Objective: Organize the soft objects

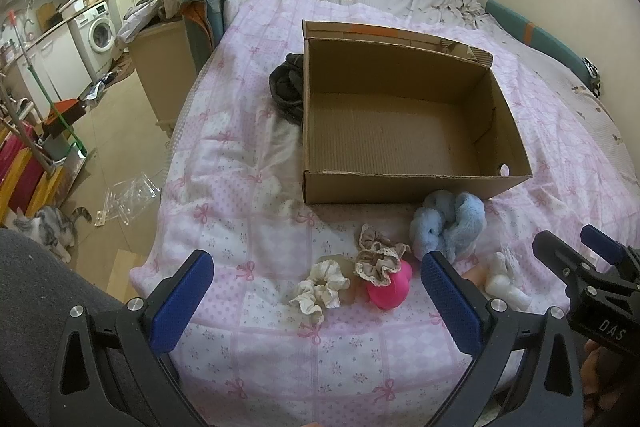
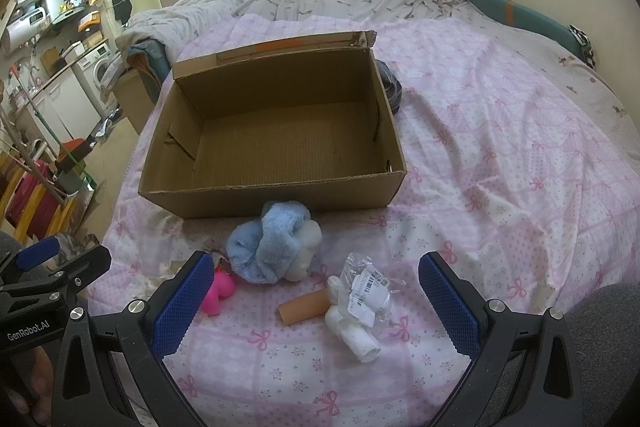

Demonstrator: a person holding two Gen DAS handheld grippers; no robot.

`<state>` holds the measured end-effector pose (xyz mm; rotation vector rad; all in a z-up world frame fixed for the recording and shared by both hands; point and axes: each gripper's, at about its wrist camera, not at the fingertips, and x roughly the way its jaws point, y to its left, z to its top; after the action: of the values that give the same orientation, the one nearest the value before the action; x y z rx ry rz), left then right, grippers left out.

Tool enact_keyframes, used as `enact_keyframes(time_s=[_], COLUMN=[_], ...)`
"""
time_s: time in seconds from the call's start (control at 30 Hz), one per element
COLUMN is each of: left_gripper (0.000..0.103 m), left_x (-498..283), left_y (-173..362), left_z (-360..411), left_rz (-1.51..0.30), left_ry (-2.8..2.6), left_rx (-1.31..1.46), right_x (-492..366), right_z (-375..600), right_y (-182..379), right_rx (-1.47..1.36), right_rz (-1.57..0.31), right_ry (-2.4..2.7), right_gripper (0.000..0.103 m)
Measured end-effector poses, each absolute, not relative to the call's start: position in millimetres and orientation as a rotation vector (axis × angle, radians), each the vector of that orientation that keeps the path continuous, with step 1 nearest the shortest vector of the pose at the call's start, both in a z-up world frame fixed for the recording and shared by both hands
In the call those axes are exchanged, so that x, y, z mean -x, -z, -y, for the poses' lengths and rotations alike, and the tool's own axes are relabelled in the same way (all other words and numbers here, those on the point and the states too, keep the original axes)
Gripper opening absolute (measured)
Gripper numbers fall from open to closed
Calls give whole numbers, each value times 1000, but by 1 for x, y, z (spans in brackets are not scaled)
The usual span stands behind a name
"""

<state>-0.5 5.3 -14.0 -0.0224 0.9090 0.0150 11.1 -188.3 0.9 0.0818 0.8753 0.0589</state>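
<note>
Left wrist view: the left gripper [image 1: 316, 297] is spread wide and holds nothing. Between and just ahead of its fingers lie a cream scrunchie [image 1: 320, 289], a beige scrunchie [image 1: 378, 259] and a pink toy [image 1: 390, 287]. A blue plush [image 1: 448, 223] lies further ahead, touching the empty cardboard box [image 1: 400, 187].

Right wrist view: the right gripper [image 2: 312, 297] is also spread wide and empty. A tan tube [image 2: 302, 309] and white bagged item [image 2: 356, 311] lie between its fingers on the pink bedspread [image 2: 500, 167].
</note>
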Motion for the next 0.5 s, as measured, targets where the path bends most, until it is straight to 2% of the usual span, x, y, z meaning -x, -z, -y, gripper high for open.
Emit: enact_keyframes(time_s=[0.5], left_gripper=[103], left_x=[1], left_y=[14], left_z=[-6], left_rz=[-911], left_ry=[-16], left_rx=[23], right_x=[-11], right_z=[188], right_y=[0], right_rx=[-78], right_rz=[-878], right_ry=[-58], right_gripper=[103])
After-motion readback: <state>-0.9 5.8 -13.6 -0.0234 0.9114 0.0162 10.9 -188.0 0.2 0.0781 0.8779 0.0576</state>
